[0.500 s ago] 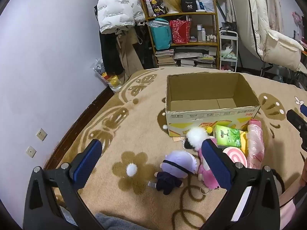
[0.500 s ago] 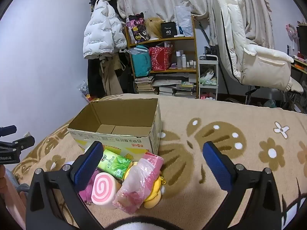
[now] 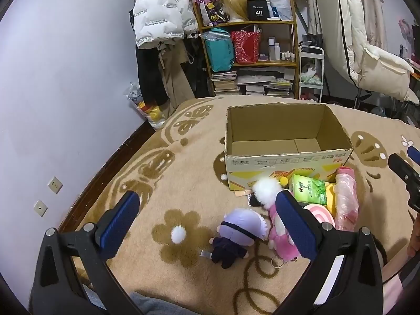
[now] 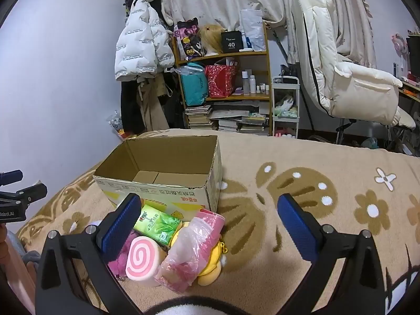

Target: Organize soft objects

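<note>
An open, empty cardboard box (image 3: pixel 286 131) stands on a tan flowered blanket (image 3: pixel 157 178); it also shows in the right wrist view (image 4: pixel 168 168). In front of it lies a pile: a purple-haired doll (image 3: pixel 236 231), a pink plush (image 3: pixel 281 236), a white pompom (image 3: pixel 265 189), a green tissue pack (image 3: pixel 309 189) (image 4: pixel 157 223), a pink swirl roll (image 4: pixel 141 260), a pink bag roll (image 4: pixel 194 246) and a yellow plush (image 4: pixel 210 270). My left gripper (image 3: pixel 207 220) is open, above the doll. My right gripper (image 4: pixel 207 223) is open, above the pile's right side.
A wooden shelf (image 3: pixel 249 47) with books, bags and bottles stands behind, beside a white puffer jacket (image 3: pixel 160 13). A white chair (image 4: pixel 362 84) is at the right. A wall with sockets (image 3: pixel 55 183) runs along the left of the blanket.
</note>
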Demonstrator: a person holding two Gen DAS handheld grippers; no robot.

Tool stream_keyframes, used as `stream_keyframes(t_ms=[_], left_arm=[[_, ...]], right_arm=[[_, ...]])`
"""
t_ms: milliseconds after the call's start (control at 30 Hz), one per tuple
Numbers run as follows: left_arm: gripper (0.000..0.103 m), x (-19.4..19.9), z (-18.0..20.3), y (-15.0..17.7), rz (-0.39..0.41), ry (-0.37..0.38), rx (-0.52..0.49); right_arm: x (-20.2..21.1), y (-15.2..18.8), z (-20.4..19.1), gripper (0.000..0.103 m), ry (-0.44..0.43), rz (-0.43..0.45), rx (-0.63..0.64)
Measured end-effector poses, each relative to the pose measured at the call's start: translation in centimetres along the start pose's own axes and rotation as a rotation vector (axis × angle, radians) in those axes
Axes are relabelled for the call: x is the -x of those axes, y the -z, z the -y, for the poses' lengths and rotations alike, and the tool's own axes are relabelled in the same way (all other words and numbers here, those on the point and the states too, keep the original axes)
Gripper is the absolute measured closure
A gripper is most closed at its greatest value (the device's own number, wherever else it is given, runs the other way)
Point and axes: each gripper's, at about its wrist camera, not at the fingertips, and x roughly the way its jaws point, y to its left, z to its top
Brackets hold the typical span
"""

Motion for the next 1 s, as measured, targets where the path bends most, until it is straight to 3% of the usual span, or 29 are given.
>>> stream_keyframes(t_ms=[1000], left_arm=[[0.000,0.57,0.41,0.10,-0.008,-0.014,-0.002]], right_arm=[[-0.15,0.13,-0.10,0.000,-0.002,0.001,0.002]])
